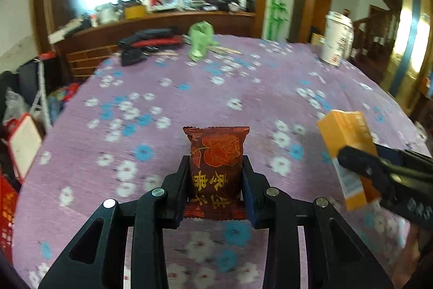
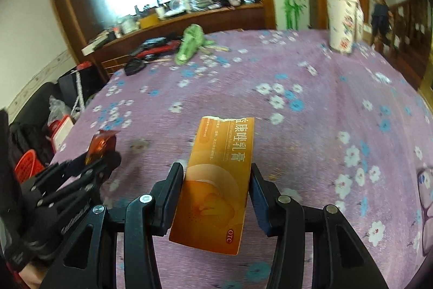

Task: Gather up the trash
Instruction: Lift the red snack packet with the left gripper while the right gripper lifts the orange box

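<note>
1. Clearly, both pieces of trash are already off the table (image 1: 243,99), each carried in its own claw, which I judge is why they hang in the air above the purple flowered cloth instead of lying on it.
2. Nearest the left camera, the left gripper (image 1: 215,190) is clenched on a dark red snack wrapper (image 1: 215,153) printed with a rose; both pads press its lower half, so the top stands upright and free above the fingers.
3. Just to the right of that wrapper, the right gripper (image 2: 216,197) grasps an orange medicine box (image 2: 219,180) across its width, the torn end pointing away from the hand and the box leaning slightly to one side.
4. Both grippers point forward and downward over the table, side by side and close together; the right camera shows the left one tilted, its wrapper held out toward the middle of the cloth.
5. Farther across the table from the wrapper, a crumpled green plastic bag (image 1: 200,41) lies near the far edge, beside some black and red items (image 1: 151,41).
6. At the far right edge stands a white bin with a printed pattern (image 2: 342,20), which I take as the likely place for the trash, well apart from both hands.
</note>
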Motion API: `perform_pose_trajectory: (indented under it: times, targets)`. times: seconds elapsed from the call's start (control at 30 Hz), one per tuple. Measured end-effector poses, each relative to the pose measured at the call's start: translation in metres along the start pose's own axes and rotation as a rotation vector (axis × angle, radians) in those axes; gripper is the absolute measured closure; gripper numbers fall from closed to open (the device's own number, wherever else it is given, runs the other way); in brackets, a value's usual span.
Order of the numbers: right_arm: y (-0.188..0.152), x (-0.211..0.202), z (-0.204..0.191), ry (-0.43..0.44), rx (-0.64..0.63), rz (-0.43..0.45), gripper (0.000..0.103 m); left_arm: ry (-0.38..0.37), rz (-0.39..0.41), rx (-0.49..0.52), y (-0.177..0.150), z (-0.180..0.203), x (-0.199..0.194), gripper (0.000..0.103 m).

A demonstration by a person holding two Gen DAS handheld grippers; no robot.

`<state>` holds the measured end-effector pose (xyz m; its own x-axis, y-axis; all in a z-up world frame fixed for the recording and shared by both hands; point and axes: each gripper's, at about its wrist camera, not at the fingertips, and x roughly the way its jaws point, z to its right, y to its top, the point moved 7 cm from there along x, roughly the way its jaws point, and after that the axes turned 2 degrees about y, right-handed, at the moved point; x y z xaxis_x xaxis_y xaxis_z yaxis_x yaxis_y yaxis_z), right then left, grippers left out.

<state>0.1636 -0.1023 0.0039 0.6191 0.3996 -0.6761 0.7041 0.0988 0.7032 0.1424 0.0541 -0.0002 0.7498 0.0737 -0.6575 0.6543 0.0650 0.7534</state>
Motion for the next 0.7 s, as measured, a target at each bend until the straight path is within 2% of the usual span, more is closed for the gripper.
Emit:
perform_pose_trajectory:
  times: [0.23,0.4,0.7]
  targets:
    - [-0.002,-0.006,-0.028,0.014,-0.100,0.045,0.052,0.092,0.053,-0.049,0.008,-0.022,-0.009,0.070]
    - [-0.004,-0.008,-0.037,-0.017,-0.158,0.061,0.052,0.156,0.083,-0.074,0.012,-0.036,-0.015,0.070]
    - [-0.007,-0.011,-0.052,-0.028,-0.228,0.079,0.052,0.226,0.115,-0.117,0.016,-0.055,-0.022,0.070]
